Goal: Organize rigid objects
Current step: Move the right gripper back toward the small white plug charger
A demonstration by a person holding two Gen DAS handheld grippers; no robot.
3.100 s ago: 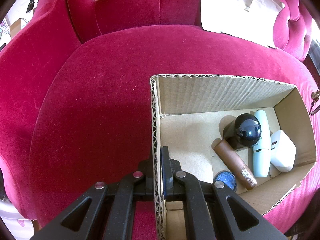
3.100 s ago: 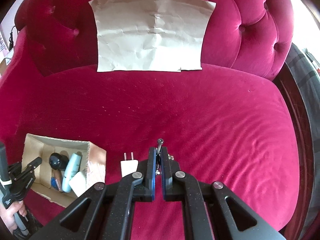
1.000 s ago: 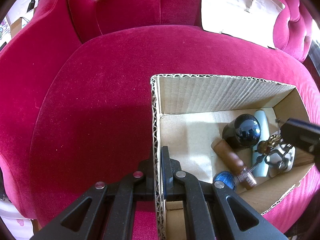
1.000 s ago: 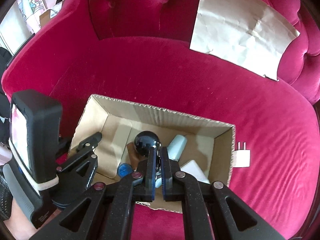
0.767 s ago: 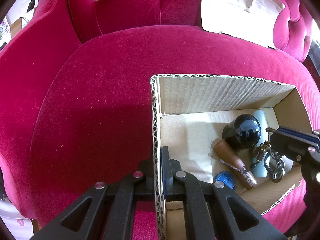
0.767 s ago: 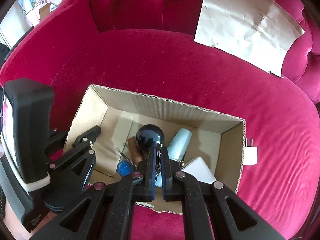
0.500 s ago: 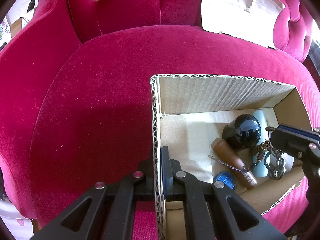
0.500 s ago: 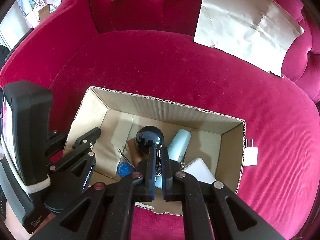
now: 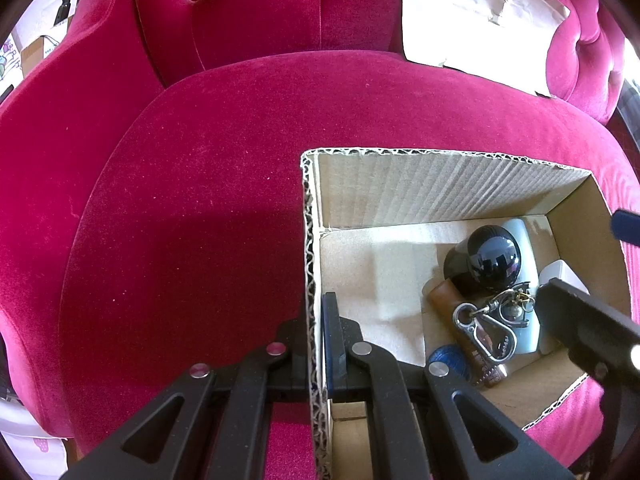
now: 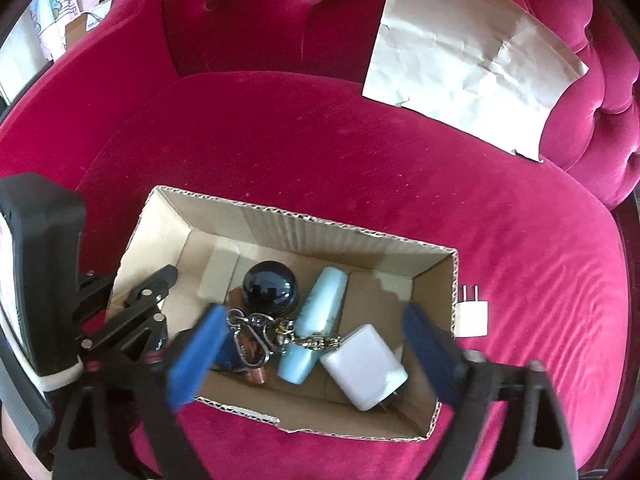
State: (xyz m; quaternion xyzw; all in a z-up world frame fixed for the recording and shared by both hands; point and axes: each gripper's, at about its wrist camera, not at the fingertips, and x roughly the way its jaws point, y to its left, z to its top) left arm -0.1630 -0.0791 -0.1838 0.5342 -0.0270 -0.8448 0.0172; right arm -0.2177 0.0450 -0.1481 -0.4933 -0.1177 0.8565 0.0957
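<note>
Pinching corrugated box wall (image 9: 308, 240), left gripper (image 9: 316, 344); metal keychain (image 10: 256, 332), perhaps brass-trimmed, inside.

A home living room: a tufted crimson velvet sofa (image 10: 320, 152) fills the frame, a cardboard box (image 10: 360, 240) of household odds and ends at lower centre.

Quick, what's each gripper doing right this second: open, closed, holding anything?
Left gripper: closed, clamped on the side wall of the cardboard box.
Right gripper: open wide above the box, holding nothing; the keychain lies inside.
</note>
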